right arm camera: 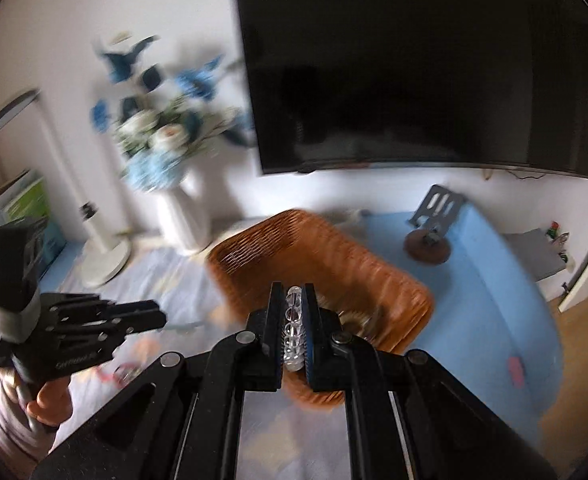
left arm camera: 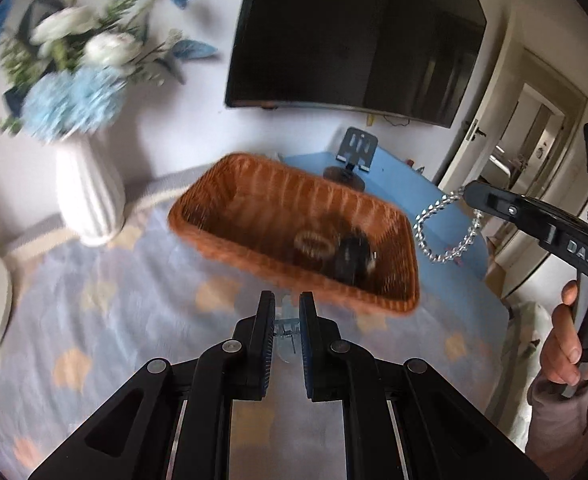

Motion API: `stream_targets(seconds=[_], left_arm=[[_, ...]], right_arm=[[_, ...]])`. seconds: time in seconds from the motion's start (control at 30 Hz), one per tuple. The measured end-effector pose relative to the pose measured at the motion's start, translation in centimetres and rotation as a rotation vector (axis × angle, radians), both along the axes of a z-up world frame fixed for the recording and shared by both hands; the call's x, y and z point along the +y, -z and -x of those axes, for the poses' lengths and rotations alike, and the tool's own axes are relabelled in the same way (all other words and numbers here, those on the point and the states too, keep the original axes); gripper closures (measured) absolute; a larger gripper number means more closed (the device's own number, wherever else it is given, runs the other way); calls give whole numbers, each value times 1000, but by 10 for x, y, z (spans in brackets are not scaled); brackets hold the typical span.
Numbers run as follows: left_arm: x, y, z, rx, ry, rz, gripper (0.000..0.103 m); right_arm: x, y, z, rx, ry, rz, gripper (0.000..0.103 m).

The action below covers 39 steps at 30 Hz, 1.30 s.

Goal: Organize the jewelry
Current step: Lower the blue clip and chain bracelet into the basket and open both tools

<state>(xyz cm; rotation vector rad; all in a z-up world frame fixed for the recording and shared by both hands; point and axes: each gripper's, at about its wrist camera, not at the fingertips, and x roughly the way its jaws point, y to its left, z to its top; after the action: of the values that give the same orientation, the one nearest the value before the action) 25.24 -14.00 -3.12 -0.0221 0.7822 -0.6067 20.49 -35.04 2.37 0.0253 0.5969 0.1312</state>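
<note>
— White walls and a dark television stand behind; below is a bench in light blue, with a pale patterned cloth over its near part. What is on it?

— At twelve o'clock from the left gripper sits a woven basket, orange-brown, rectangular, with ribbed walls. Inside I see a pale ring-shaped piece and a dark round piece; blur hides what they are. At ten o'clock is a white ribbed vase with blue and white flowers.

— And the jewelry itself?

— A bracelet of clear round beads. In the left view it hangs as a loop from the right gripper, in the air at two o'clock, just past the basket's right rim. In the right view its beads sit in a row between the two fingers, which are clenched on them.

— How will it handle, you think?

— Light, I judge, and limp like a chain, so it swings. The beads look smooth and hard, perhaps glass, so slippery and a little fragile. Holding across several beads, as now, seems safest.

— The left fingers?

— They stand a little apart, and a small clear clip shows between them. Whether they press it, I cannot tell.
</note>
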Motion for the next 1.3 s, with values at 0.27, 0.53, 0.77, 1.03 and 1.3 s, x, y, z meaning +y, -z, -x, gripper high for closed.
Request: stream_targets(seconds=[0.27, 0.53, 0.77, 1.03, 1.3], left_arm=[[-43, 7, -58, 13, 16, -15, 91], [-60, 41, -92, 68, 25, -18, 91], [-74, 54, -99, 92, 51, -18, 91], [-75, 46, -90, 82, 46, -27, 75], [-30, 14, -66, 52, -25, 36, 67]], right_arm=[[-20, 34, -85, 94, 66, 1, 94], [-6, 74, -138, 177, 28, 36, 94], [-14, 90, -150, 220, 47, 35, 94], [-27, 84, -138, 213, 61, -4, 91], [-25, 52, -95, 153, 50, -18, 83]])
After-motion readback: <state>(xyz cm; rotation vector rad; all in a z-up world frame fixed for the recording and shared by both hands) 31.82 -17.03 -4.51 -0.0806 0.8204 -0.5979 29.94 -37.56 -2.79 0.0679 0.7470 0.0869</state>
